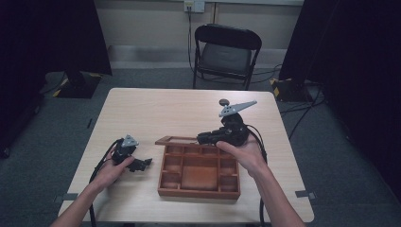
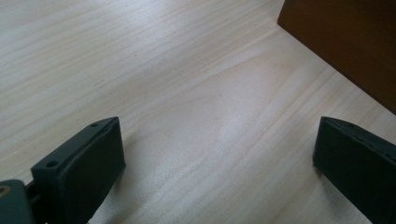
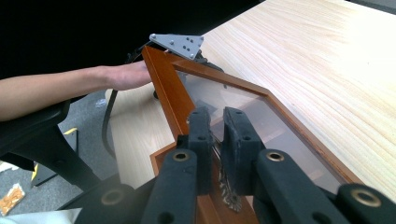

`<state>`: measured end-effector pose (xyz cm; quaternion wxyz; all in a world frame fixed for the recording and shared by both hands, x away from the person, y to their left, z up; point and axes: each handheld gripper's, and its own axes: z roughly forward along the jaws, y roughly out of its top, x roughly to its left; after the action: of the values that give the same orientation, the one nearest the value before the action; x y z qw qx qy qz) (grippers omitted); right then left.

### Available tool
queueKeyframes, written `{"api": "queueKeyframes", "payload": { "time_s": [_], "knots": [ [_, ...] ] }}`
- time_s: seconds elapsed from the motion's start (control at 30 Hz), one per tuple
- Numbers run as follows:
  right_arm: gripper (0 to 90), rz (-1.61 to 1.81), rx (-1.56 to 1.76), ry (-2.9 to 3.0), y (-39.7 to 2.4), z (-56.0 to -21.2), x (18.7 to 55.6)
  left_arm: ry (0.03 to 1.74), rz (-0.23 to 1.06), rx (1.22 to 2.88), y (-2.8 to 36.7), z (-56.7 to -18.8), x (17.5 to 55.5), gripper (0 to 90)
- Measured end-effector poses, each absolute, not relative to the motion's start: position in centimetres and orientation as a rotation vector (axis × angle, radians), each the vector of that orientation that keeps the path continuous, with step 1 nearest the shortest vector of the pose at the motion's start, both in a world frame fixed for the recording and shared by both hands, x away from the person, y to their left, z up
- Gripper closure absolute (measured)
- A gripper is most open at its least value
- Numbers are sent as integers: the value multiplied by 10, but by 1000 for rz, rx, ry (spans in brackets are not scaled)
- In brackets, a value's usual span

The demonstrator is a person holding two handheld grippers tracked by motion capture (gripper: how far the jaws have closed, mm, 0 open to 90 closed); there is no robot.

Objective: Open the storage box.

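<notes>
While both grippers rest low over a pale wooden table (image 1: 156, 106), the largest thing on it is a brown wooden box (image 1: 198, 191), divided into small compartments around one wide middle compartment. Its glass-paned lid (image 3: 163, 84) is framed in the same brown wood and stands lifted, hinged along the box's far edge.

Directly at the right gripper (image 3: 217, 135), the lid's front edge sits between the two black jaws, which are pressed nearly together on a small metal fitting of the lid, so this gripper is clamped on the lid. Seen from above, the right gripper (image 1: 208, 138) lies over the far rim of the box, with the right hand (image 1: 246, 153) behind it and a grey three-cornered plate on top.

Off to the left of the box, the left gripper (image 1: 142, 163) is held by the left hand (image 1: 111, 168) close to the table. Its jaws stand wide apart with bare table between them and nothing gripped. Just ahead of its right jaw is the dark brown side wall of the box (image 2: 345, 42)
</notes>
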<state>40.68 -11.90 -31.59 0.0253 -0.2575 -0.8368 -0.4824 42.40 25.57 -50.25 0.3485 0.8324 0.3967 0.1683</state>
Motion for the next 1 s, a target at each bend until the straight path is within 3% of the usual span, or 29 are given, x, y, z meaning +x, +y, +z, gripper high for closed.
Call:
{"api": "queueKeyframes", "payload": {
  "time_s": [1.0],
  "knots": [
    [829,-1505,-815,-2548,-120,-308,422,1026,436,2158,256,-503,424,11]
  ]
}}
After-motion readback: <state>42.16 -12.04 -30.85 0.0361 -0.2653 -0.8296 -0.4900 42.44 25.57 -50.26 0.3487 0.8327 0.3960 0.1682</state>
